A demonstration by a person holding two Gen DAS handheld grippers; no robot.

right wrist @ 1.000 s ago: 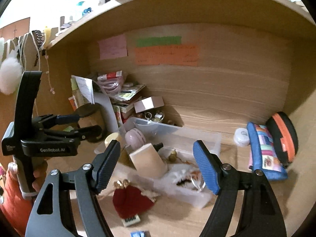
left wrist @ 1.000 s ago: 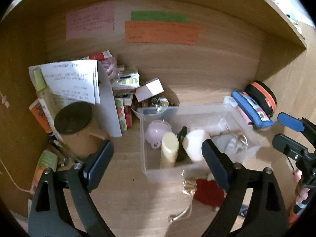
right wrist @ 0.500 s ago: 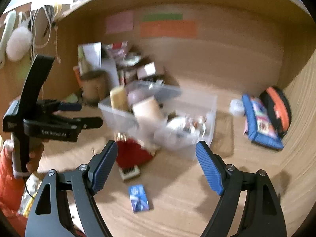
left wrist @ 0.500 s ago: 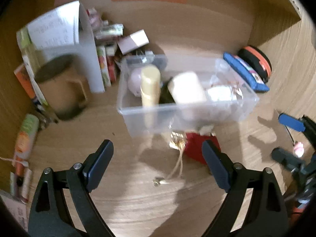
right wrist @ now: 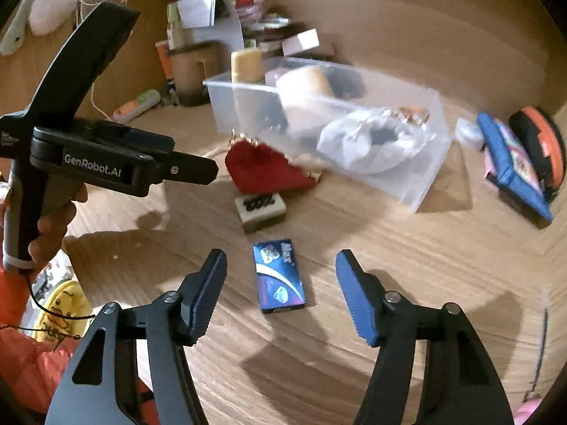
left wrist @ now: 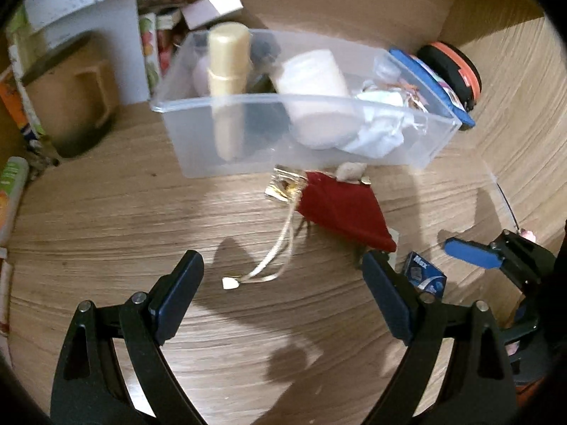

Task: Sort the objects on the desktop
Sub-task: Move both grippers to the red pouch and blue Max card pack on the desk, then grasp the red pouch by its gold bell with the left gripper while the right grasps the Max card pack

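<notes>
A small blue box [right wrist: 280, 278] lies flat on the wooden desk between the fingers of my right gripper [right wrist: 281, 294]. Its jaws are closing, and the pads stand clear of the box on both sides. Beyond the box lie a white tile with dark print [right wrist: 260, 209] and a red pouch [right wrist: 262, 170] with a gold cord. Behind them stands a clear plastic bin [right wrist: 407, 163] holding bottles and a crumpled bag. My left gripper [left wrist: 281, 294] hangs open above bare desk near the cord's end [left wrist: 230, 283], with the red pouch [left wrist: 340, 209] just ahead and the bin [left wrist: 198, 148] behind it.
A blue pencil case [right wrist: 510, 163] and an orange-and-black round case [right wrist: 542, 145] lie at the right. A brown mug [right wrist: 191, 71], papers and stacked booklets crowd the back left corner. A green-and-orange tube [right wrist: 138, 106] lies at the left. A hand [right wrist: 53, 219] holds the left gripper.
Both grippers have come down toward the desk and tilted downward. The right gripper's jaws have narrowed, and the blue box now lies between them.
</notes>
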